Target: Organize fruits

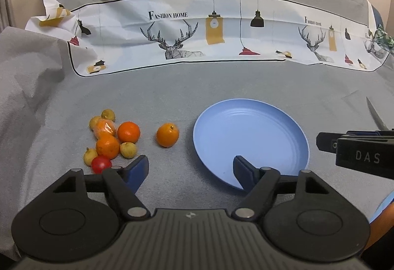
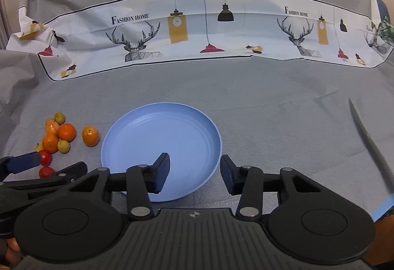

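A grey cloth (image 1: 172, 87) is being used as the surface. An empty blue plate (image 1: 251, 122) is lying beside a pile of fruit (image 1: 113, 137). Both the left gripper (image 1: 190, 166) and right gripper (image 2: 194, 169) are being held spread, pinching nothing.

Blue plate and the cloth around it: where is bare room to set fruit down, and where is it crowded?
The blue plate holds nothing. Bare grey cloth runs from its right rim to the knife, and behind it to the printed sheet. Crowded: the fruit cluster left of the plate, with a lone orange between.
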`<state>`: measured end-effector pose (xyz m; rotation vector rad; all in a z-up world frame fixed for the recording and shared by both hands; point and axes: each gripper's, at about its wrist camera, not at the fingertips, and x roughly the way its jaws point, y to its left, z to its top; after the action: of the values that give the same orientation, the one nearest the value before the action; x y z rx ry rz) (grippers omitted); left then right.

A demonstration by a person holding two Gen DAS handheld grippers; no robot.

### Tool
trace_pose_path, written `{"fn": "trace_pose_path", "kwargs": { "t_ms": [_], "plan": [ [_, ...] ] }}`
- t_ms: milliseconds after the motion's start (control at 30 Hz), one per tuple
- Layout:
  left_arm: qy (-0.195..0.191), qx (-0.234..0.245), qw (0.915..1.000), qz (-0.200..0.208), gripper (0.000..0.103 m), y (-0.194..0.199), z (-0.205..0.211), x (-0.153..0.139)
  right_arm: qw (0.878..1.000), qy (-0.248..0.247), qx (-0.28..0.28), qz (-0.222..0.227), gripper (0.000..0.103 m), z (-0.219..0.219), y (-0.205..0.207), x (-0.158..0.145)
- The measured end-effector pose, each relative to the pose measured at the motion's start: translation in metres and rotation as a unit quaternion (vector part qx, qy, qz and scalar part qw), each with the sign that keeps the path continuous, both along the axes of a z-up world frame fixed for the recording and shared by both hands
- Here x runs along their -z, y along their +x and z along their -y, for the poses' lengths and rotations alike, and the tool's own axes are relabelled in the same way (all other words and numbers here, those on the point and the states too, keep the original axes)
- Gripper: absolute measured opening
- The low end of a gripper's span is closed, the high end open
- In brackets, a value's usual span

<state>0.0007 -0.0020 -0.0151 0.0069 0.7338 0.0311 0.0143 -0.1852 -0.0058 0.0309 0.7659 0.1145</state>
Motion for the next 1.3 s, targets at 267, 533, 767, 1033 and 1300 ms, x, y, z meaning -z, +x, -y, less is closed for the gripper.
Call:
{"fn": "trace_pose_path", "kwargs": {
  "t_ms": [267, 533, 767, 1033, 1300],
  "plan": [
    [-0.002, 0.004, 1.0, -0.005, 0.079, 0.0018, 0.0025, 0.0018, 1.0, 0.009, -0.001, -0.003, 0.062, 0.0005, 0.0001, -0.0013],
    [-0.003, 0.005, 1.0, -0.007, 0.079, 0.002, 0.0013, 0.0025, 1.0, 0.009, 0.001, -0.002, 0.066, 0.0009, 0.0004, -0.0012],
    [-0.004, 0.005, 1.0, -0.006, 0.079, 0.0016, 0.0017, 0.0028, 1.0, 0.007, 0.002, -0.001, 0.066, -0.0004, -0.0001, -0.0014],
    [-0.006, 0.005, 0.9999, -0.006, 0.079, 0.0013, 0.0012, 0.0021, 1.0, 0.006, 0.002, -0.001, 0.067, 0.0001, 0.0001, -0.0012],
    [-0.006, 0.006, 1.0, -0.005, 0.079, 0.0003, 0.0024, 0.0025, 1.0, 0.006, 0.001, -0.001, 0.067, -0.0005, 0.0003, -0.0008]
  ]
}}
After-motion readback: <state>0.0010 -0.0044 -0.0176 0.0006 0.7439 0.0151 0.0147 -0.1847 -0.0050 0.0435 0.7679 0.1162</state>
